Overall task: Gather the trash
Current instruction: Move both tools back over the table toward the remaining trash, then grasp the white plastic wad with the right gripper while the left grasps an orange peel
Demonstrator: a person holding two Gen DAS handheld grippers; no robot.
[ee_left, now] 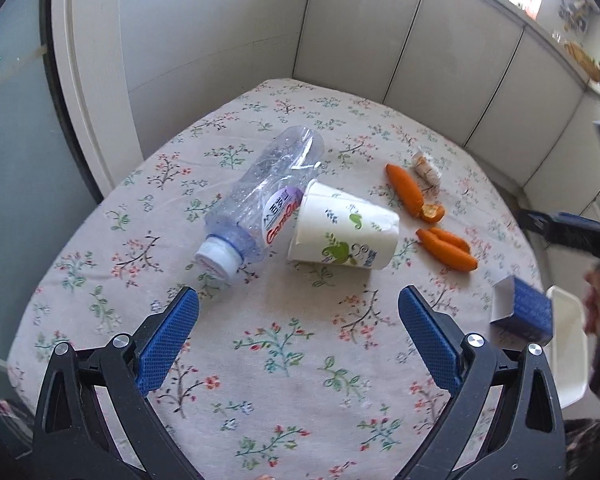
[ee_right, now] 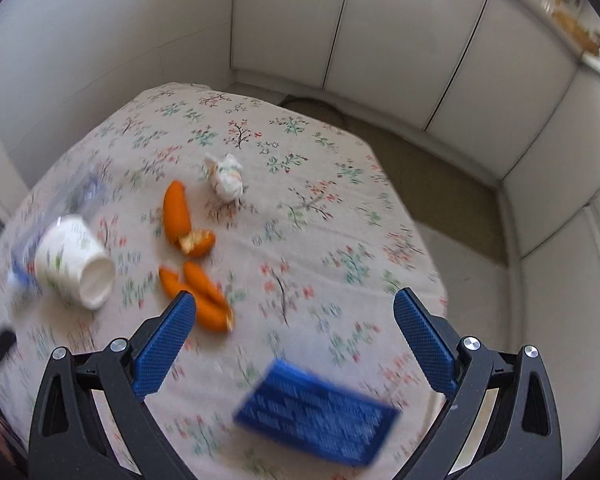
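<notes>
On the flowered tablecloth (ee_left: 284,352) an empty clear plastic bottle (ee_left: 260,200) lies on its side, white cap toward me. A white paper cup (ee_left: 344,228) lies tipped against it. Orange peel pieces (ee_left: 406,188) (ee_left: 448,248) and a crumpled wrapper (ee_left: 426,168) lie to the right. A blue box (ee_left: 528,312) rests at the right edge. My left gripper (ee_left: 298,312) hovers open just short of the cup and bottle. My right gripper (ee_right: 290,316) is open over the blurred blue box (ee_right: 316,412), with peel (ee_right: 202,296) by its left finger and the cup (ee_right: 76,260) at far left.
A white tray or bin (ee_left: 568,344) sits off the table's right edge beside the blue box. White panelled walls (ee_left: 220,32) close in behind the table. Floor (ee_right: 440,184) shows past the table's right side. A hand on the other gripper (ee_left: 592,304) shows at the right.
</notes>
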